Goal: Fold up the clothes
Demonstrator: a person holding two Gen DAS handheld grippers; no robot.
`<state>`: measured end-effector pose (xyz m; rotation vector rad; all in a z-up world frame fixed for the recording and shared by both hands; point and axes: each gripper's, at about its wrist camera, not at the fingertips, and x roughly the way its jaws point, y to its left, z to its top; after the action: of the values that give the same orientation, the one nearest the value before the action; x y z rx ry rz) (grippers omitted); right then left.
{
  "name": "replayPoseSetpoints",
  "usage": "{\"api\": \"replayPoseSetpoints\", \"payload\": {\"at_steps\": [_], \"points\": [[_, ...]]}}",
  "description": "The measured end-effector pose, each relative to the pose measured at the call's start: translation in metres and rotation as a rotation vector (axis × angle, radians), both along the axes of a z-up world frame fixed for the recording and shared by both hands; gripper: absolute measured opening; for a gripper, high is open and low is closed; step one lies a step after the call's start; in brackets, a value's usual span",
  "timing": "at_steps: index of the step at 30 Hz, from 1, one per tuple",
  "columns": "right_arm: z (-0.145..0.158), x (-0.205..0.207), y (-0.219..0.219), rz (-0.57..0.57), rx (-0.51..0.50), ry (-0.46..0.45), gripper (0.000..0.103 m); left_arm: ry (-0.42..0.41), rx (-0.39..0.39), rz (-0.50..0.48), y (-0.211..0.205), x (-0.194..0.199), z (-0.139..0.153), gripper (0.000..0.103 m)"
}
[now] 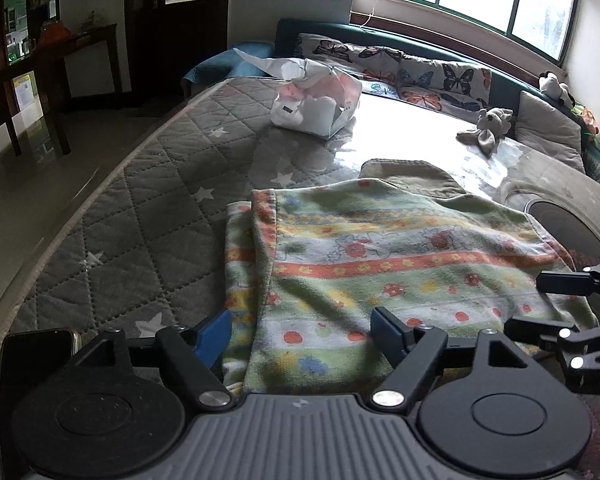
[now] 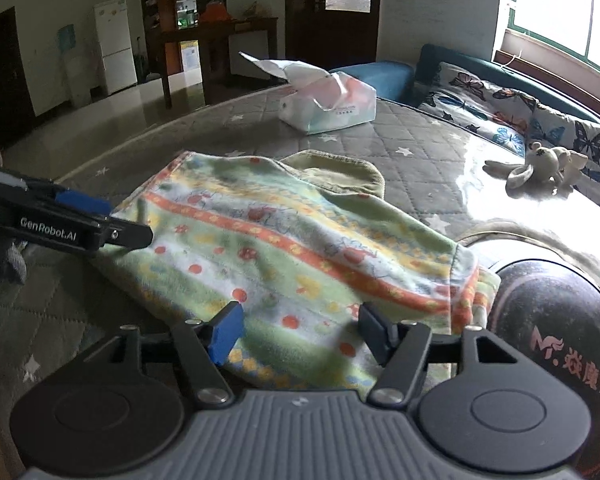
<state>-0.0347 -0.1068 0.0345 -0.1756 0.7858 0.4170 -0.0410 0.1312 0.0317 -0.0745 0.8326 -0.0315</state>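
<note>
Cloth [image 1: 380,256] with flowered stripes is lying doubled on the quilted mattress [image 1: 140,200], directly ahead of and partly between the spread jaws of the left gripper [image 1: 302,334] and right gripper [image 2: 300,330], both released and holding nothing. It looks light, soft and floppy, best pinched at its near corners. Beyond it a tan garment [image 2: 340,172] is peeking out, a tissue pack [image 2: 328,100] and plush toy [image 2: 540,164] are sitting farther off, and nothing is blocking the way.

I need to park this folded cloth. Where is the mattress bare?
Bare quilt lies left of the patterned cloth, up to the mattress edge, and between cloth and tissue pack. The far side is crowded with pillows and a plush toy; a phone sits near-left.
</note>
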Motion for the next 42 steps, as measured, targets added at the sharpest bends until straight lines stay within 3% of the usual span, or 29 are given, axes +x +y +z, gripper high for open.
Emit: {"api": "replayPoseSetpoints", "payload": {"at_steps": [5,10,13,30,42], "points": [[0.002,-0.006,0.001,0.017,0.000,-0.005,0.081,-0.002,0.019,0.006,-0.003,-0.003,0.001,0.095],[0.001,-0.008,0.002,0.013,-0.004,-0.004,0.084,-0.002,0.022,-0.001,-0.008,-0.008,0.000,0.100],[0.001,-0.011,0.002,0.015,-0.013,-0.010,0.090,-0.004,0.032,0.005,-0.011,-0.010,0.000,0.103],[0.005,-0.029,-0.002,0.010,-0.014,-0.042,0.103,-0.028,0.021,0.010,-0.017,-0.027,0.004,0.103],[0.007,-0.038,-0.004,0.000,-0.012,-0.057,0.103,-0.036,0.017,0.024,-0.023,-0.039,0.005,0.103]]}}
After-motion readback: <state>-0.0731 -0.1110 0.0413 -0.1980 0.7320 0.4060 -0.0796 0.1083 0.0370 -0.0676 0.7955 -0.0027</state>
